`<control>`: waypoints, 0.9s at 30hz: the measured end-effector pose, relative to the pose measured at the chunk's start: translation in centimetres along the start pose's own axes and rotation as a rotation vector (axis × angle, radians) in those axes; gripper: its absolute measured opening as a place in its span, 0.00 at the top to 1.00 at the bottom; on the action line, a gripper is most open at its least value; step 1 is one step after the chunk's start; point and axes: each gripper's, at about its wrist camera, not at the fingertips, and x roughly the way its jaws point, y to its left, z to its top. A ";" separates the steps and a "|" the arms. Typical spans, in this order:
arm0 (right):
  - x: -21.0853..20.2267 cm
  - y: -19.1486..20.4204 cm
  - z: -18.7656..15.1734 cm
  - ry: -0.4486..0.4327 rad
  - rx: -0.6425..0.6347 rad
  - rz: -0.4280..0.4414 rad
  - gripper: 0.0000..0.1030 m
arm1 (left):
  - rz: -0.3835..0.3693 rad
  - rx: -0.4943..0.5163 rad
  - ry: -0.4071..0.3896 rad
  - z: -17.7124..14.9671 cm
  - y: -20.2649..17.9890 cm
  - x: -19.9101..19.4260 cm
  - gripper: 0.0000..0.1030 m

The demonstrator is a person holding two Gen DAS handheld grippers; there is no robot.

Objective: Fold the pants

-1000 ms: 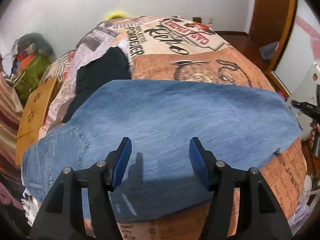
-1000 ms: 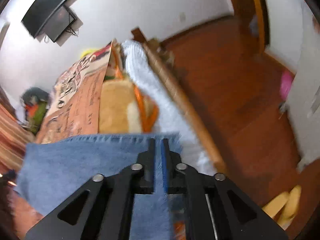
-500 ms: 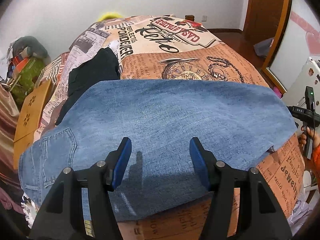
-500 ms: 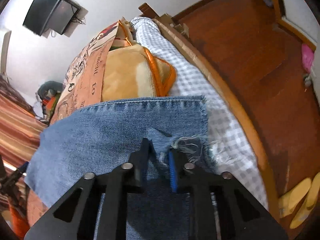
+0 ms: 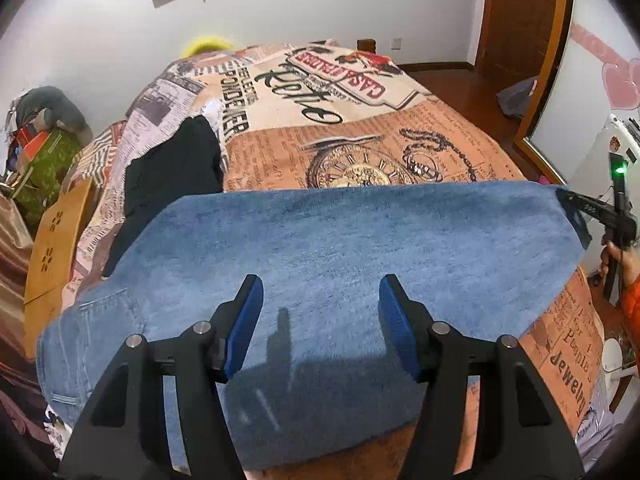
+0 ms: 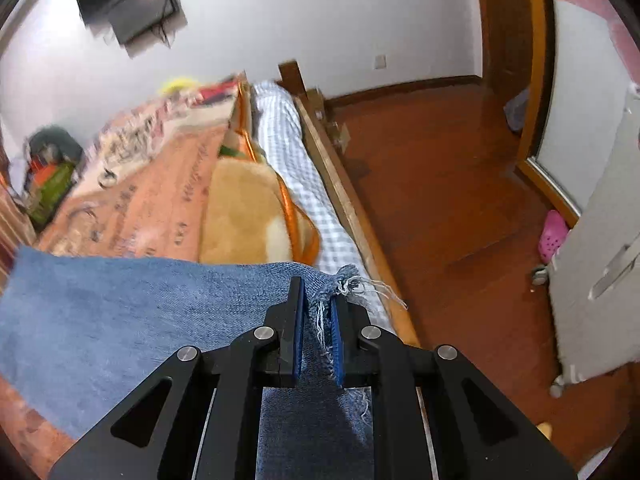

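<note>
The right gripper (image 6: 316,320) has its jaws clamped on the frayed hem of the blue denim pants (image 5: 340,264), spread across the patchwork-print bed cover (image 5: 360,148) at centre frame. The left gripper (image 5: 320,320) hovers over the denim, jaws apart, empty. Best carry the hem level toward the waistband, keeping edges aligned. Readable print: "Retro", "Jewelry".
</note>
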 end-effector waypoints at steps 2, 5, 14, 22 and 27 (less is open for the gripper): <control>1.9 -0.1 -0.3 0.077 0.010 0.011 0.89 | -0.010 0.006 0.028 -0.3 -0.2 1.2 0.41; 2.6 -0.7 -0.9 0.126 0.040 0.000 0.80 | -0.040 0.002 0.087 -0.9 -0.3 2.9 0.41; -4.4 -3.1 -1.4 0.095 0.147 -0.031 0.60 | -0.100 0.021 0.062 0.7 -2.3 2.3 0.41; -8.4 0.0 -5.4 0.045 0.226 0.091 0.42 | -0.169 0.195 0.078 3.7 -9.8 4.1 0.41; -7.6 1.0 -8.1 0.059 0.331 0.173 0.42 | -0.202 0.259 0.154 3.6 -13.5 6.7 0.41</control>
